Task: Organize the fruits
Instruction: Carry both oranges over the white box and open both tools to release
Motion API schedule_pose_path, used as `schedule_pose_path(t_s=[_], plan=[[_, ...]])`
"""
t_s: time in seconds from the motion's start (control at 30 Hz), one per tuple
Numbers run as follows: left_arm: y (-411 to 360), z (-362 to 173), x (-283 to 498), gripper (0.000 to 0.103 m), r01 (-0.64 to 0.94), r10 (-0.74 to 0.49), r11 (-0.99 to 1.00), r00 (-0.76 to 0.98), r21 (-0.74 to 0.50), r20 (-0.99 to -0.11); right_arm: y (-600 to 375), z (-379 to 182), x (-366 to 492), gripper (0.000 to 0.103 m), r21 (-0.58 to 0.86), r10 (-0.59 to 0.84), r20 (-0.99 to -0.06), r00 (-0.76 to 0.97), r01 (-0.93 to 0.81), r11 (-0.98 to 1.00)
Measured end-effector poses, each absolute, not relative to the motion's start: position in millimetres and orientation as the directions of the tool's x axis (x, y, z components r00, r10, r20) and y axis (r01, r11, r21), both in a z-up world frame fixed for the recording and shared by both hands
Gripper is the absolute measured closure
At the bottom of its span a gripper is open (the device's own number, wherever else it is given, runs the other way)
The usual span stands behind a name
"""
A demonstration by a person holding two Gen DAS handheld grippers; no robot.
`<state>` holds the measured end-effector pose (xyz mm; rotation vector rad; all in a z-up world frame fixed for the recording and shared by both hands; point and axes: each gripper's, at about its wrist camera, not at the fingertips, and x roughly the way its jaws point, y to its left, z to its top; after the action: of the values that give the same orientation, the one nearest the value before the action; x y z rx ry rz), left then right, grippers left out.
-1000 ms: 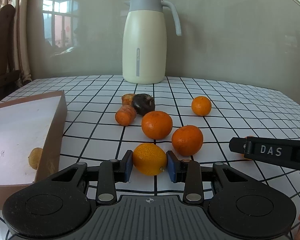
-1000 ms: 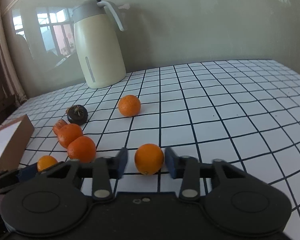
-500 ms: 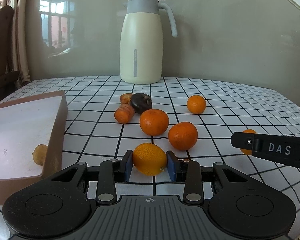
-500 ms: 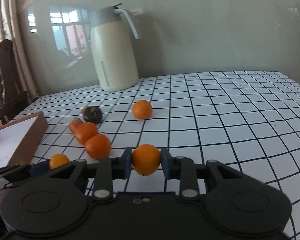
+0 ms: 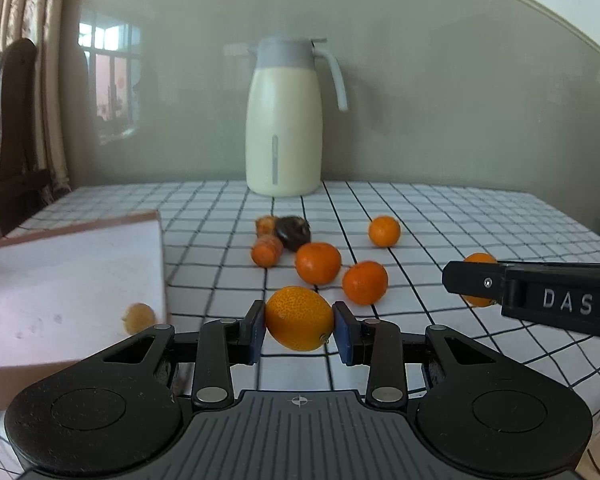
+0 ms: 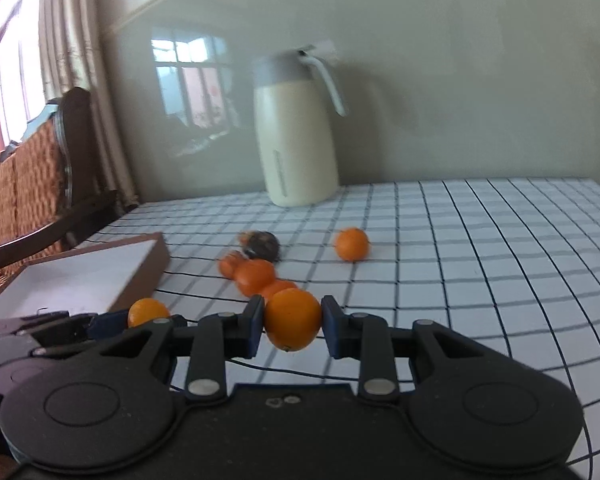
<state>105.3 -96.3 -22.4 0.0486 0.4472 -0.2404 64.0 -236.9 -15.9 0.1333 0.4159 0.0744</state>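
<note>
My left fingers (image 5: 299, 330) pinched a yellowish orange (image 5: 299, 318), my right fingers (image 6: 292, 326) pinched another orange (image 6: 293, 319), both raised off the desk (image 6: 480, 240), presumably bound for the box (image 5: 60, 280).

Table (image 5: 480, 216) w/ oranges (image 5: 318, 262), jug (image 5: 284, 120), box (image 5: 60, 280)

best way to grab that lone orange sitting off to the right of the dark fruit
Grip the lone orange across its widest middle, fingers on its left and right. It is round, so any diameter works. Come from the front or above: its flanks are bare tablecloth, with the dark fruit well clear.
</note>
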Motion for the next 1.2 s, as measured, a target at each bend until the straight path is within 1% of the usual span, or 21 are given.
schedule_pose_path(t_s=[0.3, 0.57, 0.87, 1.2], plan=[[-53, -7, 96, 0.067, 0.166, -0.160, 0.986, 0.907, -0.019, -0.389, -203, -3, 68, 0.081, 0.147, 0.181, -0.326, 0.928, -0.140, 0.979], [-6, -1, 90, 0.067, 0.055, -0.062, 0.998, 0.937, -0.031, -0.343, -163, 5, 73, 0.081, 0.134, 0.264, -0.249, 0.932, -0.237, 0.962], [47, -2, 88, 0.067, -0.080, 0.062, 0.996, 0.943, -0.043, -0.328, -122, 4, 91, 0.081, 0.139, 0.330, -0.244, 0.912, -0.304, 0.942], [96, -6, 90, 0.067, -0.200, 0.167, 0.978, 0.925, -0.064, -0.343, -89, -1, 110, 0.081, 0.141, 0.366, -0.262, 0.893, -0.339, 0.930]])
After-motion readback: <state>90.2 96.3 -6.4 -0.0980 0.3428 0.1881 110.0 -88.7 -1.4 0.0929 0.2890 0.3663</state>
